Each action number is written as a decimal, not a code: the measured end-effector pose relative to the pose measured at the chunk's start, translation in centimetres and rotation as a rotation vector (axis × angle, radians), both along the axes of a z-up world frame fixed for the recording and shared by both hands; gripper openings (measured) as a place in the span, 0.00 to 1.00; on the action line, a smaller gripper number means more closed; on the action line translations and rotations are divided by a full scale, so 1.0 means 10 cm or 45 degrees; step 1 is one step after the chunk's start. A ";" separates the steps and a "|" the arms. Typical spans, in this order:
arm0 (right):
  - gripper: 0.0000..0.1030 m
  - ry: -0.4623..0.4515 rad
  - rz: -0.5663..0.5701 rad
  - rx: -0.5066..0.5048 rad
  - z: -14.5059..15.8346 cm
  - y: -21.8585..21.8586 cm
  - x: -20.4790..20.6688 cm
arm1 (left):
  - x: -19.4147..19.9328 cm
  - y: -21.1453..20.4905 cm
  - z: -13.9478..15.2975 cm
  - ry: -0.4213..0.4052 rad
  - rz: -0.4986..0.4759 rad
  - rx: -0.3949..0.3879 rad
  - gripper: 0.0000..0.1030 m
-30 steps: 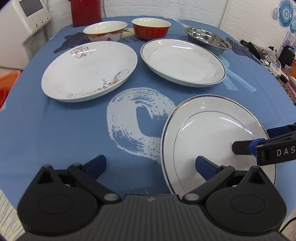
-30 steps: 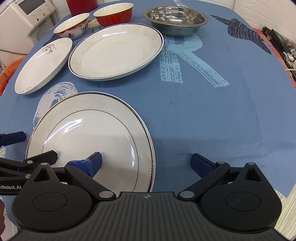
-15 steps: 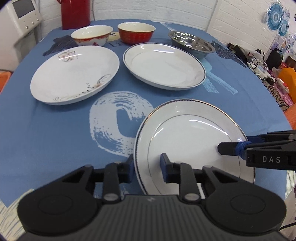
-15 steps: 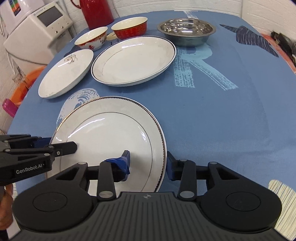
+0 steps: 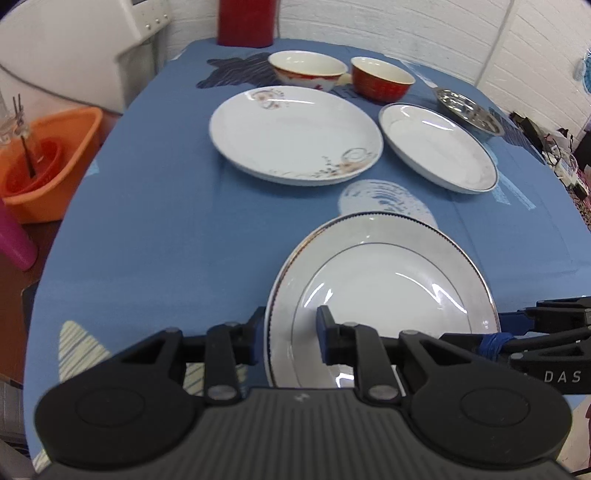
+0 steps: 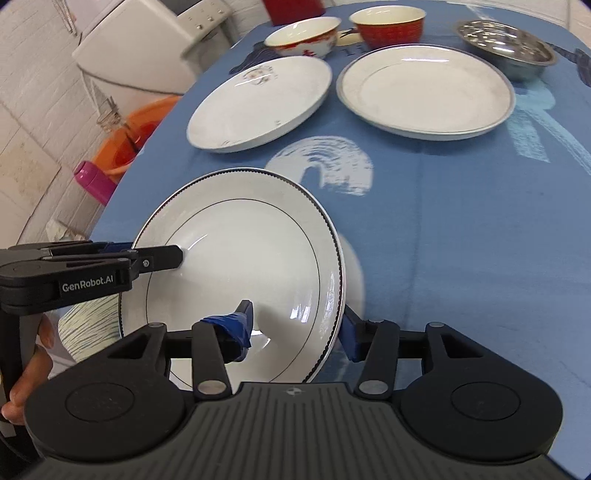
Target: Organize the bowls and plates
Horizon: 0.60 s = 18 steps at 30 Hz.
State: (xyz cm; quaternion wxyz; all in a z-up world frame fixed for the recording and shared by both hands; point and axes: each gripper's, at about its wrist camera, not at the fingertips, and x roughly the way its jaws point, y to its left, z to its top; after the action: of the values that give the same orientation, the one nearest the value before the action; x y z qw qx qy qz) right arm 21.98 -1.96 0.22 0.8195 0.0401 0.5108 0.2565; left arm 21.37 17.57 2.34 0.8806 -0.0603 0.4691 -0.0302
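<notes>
A white plate with a thin dark rim (image 5: 384, 280) (image 6: 236, 266) is held above the blue tablecloth, tilted. My left gripper (image 5: 290, 334) (image 6: 159, 256) is shut on its left rim and my right gripper (image 6: 295, 325) (image 5: 495, 332) is shut on its right rim. Farther back lie a floral white plate (image 5: 295, 133) (image 6: 258, 101) and a blue-rimmed white plate (image 5: 437, 146) (image 6: 424, 90). Behind them stand a white and red bowl (image 5: 306, 70) (image 6: 301, 37), a red bowl (image 5: 380, 79) (image 6: 386, 22) and a steel bowl (image 5: 467, 110) (image 6: 506, 48).
The round table (image 5: 166, 221) (image 6: 480, 240) drops away at the left, where an orange tub (image 5: 48, 162) (image 6: 136, 136) and a pink cup (image 6: 92, 181) sit on the floor. A white appliance (image 6: 147, 48) and a red jug (image 5: 247, 22) stand behind. Cluttered items (image 5: 554, 155) line the right.
Both grippers closed onto the near plate's opposite rims, then raised it off the cloth and carried it leftward, tilting it. The other dishes have not moved.
</notes>
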 end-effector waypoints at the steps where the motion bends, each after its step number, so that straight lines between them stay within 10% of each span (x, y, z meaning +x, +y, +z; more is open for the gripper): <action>1: 0.34 0.013 0.027 0.001 -0.01 0.09 0.00 | -0.04 0.08 0.00 0.002 0.018 0.006 0.18; 18: 0.41 -0.031 0.115 -0.084 0.00 0.43 -0.02 | -0.05 0.33 -0.13 -0.049 0.067 -0.018 0.22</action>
State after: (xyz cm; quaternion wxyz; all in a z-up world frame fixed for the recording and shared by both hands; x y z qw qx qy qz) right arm 21.73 2.33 0.17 0.8142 -0.0131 0.5102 0.2767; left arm 20.88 20.83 1.07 0.8894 -0.0784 0.4501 -0.0116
